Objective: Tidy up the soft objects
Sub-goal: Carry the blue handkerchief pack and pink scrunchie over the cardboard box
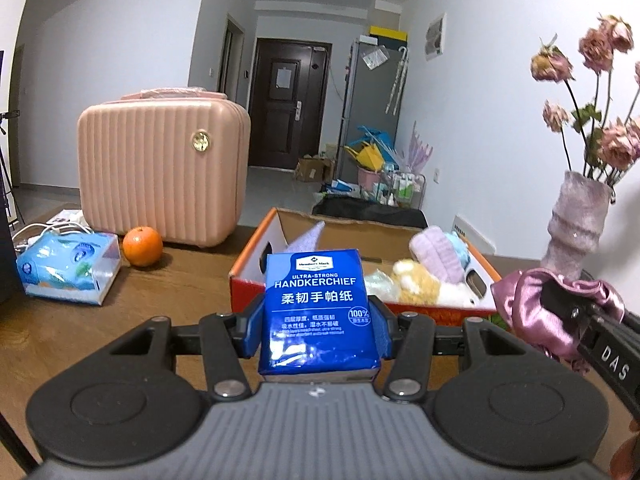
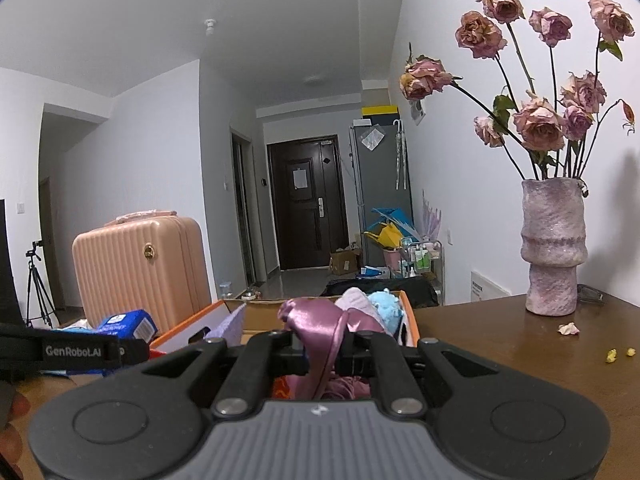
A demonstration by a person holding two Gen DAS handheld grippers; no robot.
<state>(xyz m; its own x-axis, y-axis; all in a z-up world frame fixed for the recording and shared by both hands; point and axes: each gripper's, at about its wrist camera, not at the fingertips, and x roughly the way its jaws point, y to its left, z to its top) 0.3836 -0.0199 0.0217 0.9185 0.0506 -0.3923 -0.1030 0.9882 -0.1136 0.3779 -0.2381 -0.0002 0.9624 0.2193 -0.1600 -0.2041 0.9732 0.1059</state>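
Currently the left claw (image 1: 320, 322) is gripping the tissue pack (image 1: 318, 312) across its two narrow sides, blue pads pressing in at mid-height. Pack is standing upright between the fingers, label facing the camera, hanging above the bench (image 1: 120, 320) just short of the box (image 1: 256, 248). It's likely light and squashy: film wrap over folded paper, so it's giving a little under the pads, and the glossy film could be slipping if the squeeze eases. Mid-side hold looks right; corners would be crumpling.

Right claw (image 2: 322, 354) is pinching the scrunchie (image 2: 320, 320), jaws nearly together on a fold of the satin. Most of the fabric is bunching up above the fingers, some is trailing below them. From the left wrist view it's sitting right of the box. Satin is looking slick and limp, nearly weightless, no shape of its own, so a pinch on a thick gathered fold is holding better than on a single layer.

Box is already holding plush toys (image 1: 420, 276) and a purple cloth (image 1: 308, 236); front-left corner is looking free, which I'd judge the likely drop spot for the pack.
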